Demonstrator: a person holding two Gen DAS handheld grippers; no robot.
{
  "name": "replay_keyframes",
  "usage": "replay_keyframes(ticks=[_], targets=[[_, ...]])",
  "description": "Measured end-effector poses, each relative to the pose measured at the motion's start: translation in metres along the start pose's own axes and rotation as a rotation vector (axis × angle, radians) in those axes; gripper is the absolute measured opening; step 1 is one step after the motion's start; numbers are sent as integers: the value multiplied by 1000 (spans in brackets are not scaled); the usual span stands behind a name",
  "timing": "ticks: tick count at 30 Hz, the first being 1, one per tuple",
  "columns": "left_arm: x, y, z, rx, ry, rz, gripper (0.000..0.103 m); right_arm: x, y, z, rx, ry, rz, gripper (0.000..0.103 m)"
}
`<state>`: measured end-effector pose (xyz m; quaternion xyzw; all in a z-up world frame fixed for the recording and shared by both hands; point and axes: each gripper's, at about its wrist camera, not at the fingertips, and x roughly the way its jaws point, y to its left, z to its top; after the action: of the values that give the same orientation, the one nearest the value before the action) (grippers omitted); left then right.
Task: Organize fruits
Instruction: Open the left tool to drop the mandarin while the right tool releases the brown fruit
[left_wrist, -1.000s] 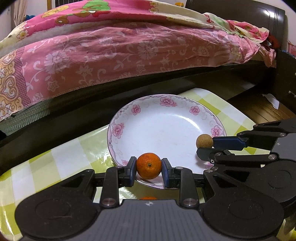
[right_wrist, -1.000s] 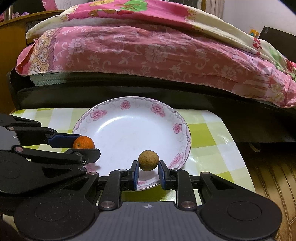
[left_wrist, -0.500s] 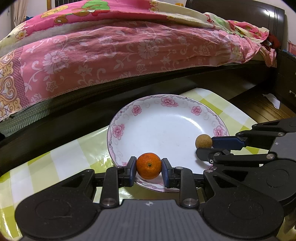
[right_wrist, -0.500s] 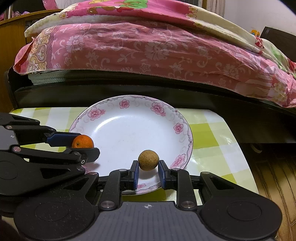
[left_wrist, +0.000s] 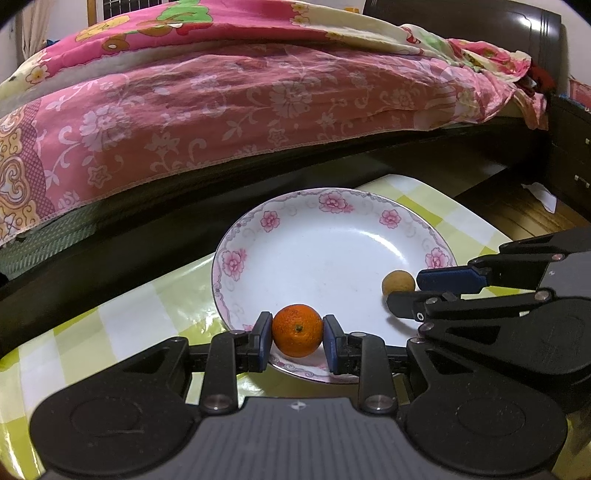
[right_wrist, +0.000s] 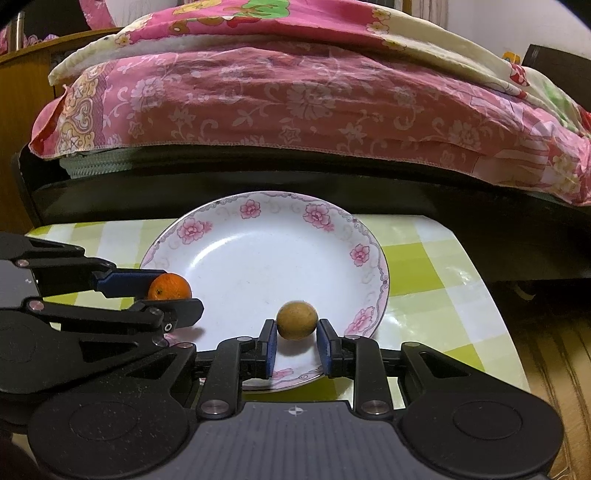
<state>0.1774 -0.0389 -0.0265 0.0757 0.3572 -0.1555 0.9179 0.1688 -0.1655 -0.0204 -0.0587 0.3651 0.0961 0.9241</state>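
Observation:
My left gripper (left_wrist: 297, 339) is shut on a small orange mandarin (left_wrist: 297, 335), held over the near rim of a white plate with pink flowers (left_wrist: 332, 206). My right gripper (right_wrist: 296, 341) holds a small brown round fruit (right_wrist: 297, 319) over the plate's near rim (right_wrist: 369, 254); a slight gap shows at its pads, and the fruit looks a little blurred. The brown fruit (left_wrist: 398, 282) and right gripper also show in the left wrist view, and the mandarin (right_wrist: 170, 287) in the right wrist view.
The plate stands on a small table with a green and white checked cloth (right_wrist: 424, 266). A dark bed frame (right_wrist: 258, 173) with a pink floral quilt (right_wrist: 295, 96) rises just behind the table. Wooden floor (right_wrist: 554, 362) lies to the right.
Both grippers have moved forward with their fruits, further over the plate. The right gripper's pads have eased slightly around the brown fruit.

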Motion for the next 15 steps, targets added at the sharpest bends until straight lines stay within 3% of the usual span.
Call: replay_keyframes(ticks=[15], targets=[[-7, 1, 3, -17, -21, 2, 41, -11, -11, 4, 35, -37, -5, 33]])
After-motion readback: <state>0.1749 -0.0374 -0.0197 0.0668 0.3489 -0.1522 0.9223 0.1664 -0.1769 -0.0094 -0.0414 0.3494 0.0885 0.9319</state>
